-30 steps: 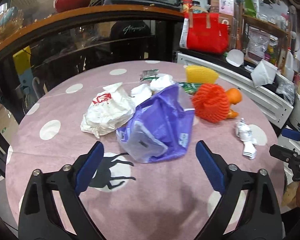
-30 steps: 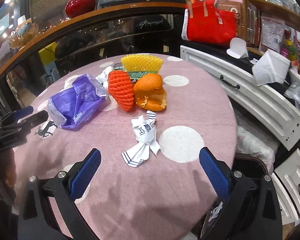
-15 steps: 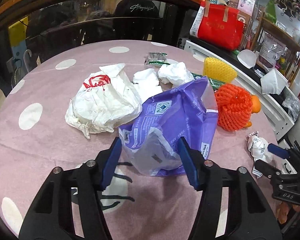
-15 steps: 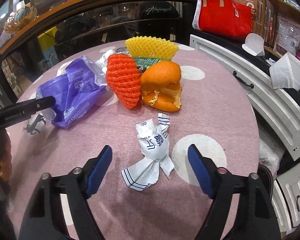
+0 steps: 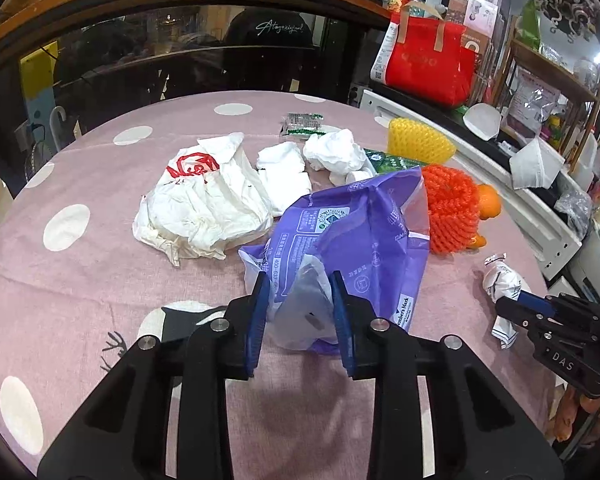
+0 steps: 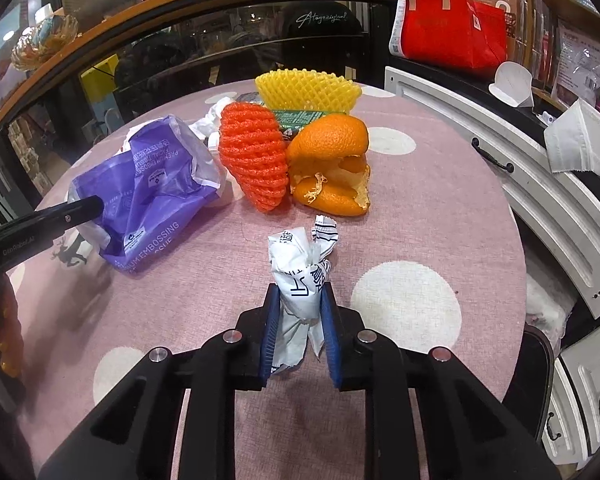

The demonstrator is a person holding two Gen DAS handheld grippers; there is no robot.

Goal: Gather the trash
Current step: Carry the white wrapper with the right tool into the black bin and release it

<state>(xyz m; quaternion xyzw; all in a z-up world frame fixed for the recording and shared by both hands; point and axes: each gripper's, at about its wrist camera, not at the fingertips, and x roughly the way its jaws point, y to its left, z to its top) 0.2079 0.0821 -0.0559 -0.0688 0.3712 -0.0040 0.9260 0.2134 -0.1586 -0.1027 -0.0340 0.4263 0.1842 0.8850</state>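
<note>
My left gripper is shut on the near end of a purple tissue-pack wrapper lying on the pink dotted tablecloth. My right gripper is shut on a crumpled white printed wrapper. The purple wrapper also shows in the right wrist view, with the left gripper's finger on it. The white wrapper and right gripper show at the right of the left wrist view. Other trash: a white plastic bag with red print, crumpled tissues, orange foam net, orange peel, yellow foam net.
A green snack wrapper lies at the far side of the round table. A white cabinet with drawers stands close on the right. A glass counter curves behind the table. A red bag sits on the shelf.
Both grippers moved forward and closed: the left onto the purple wrapper, the right onto the white crumpled wrapper. Both were wide open a second ago.
</note>
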